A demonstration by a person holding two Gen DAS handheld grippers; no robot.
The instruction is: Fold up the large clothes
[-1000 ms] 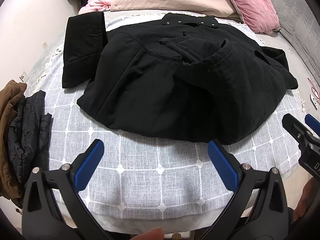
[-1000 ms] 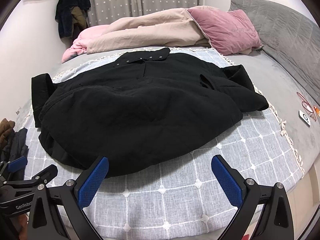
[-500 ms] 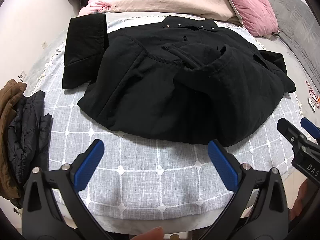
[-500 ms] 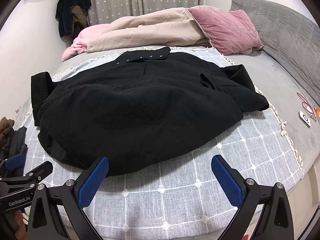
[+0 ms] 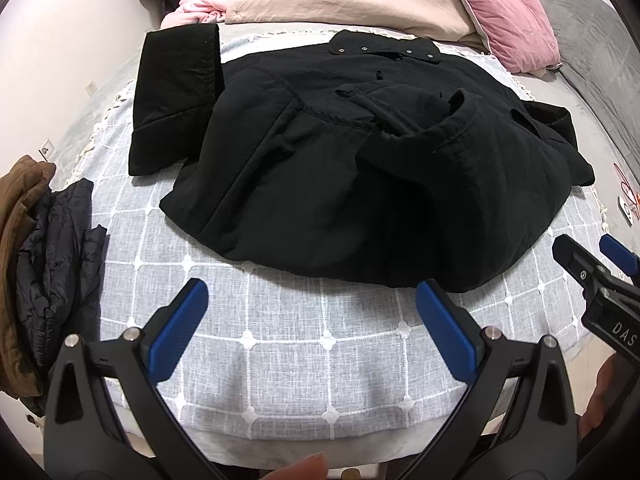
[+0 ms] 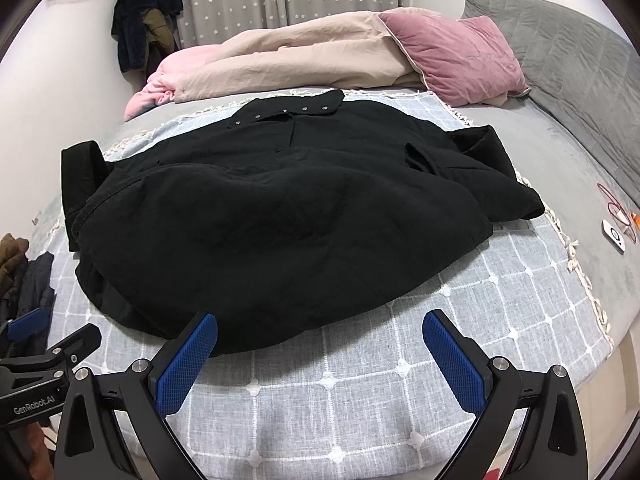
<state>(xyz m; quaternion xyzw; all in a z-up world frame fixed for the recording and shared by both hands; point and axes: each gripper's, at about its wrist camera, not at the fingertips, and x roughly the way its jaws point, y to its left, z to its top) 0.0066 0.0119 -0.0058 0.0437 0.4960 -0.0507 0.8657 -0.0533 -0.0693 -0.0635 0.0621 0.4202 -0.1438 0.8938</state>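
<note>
Between my two tools and the bed's near edge, nothing is gripped. My left gripper (image 5: 312,312) hangs over the checked blanket (image 5: 280,344) with both blue pads (image 5: 178,326) spread wide and empty, short of the hem. My right gripper (image 6: 320,354) is likewise spread apart, two pads, nothing between them; its left pad sits just at the hem in its own view, though I cannot tell whether it touches. Each camera catches the other tool at its frame edge.

One black jacket (image 6: 280,220) lies on the blanket, collar at the far side with four metal snaps (image 5: 362,49) that I can count along it. Its left sleeve (image 5: 172,96) lies flat beside the body, cuff away from me. The right sleeve (image 6: 492,168) is bunched against the body on the other side. The front is rumpled, with one raised fold (image 5: 448,116) near the middle.

Beyond the collar I count one beige duvet (image 6: 304,60), one rolled pink blanket (image 6: 156,88) and one pink pillow (image 6: 456,56). At the left edge two garments are piled, one brown (image 5: 16,240), one dark quilted (image 5: 52,256). Far right on the grey sheet rests one small white device (image 6: 614,236).
</note>
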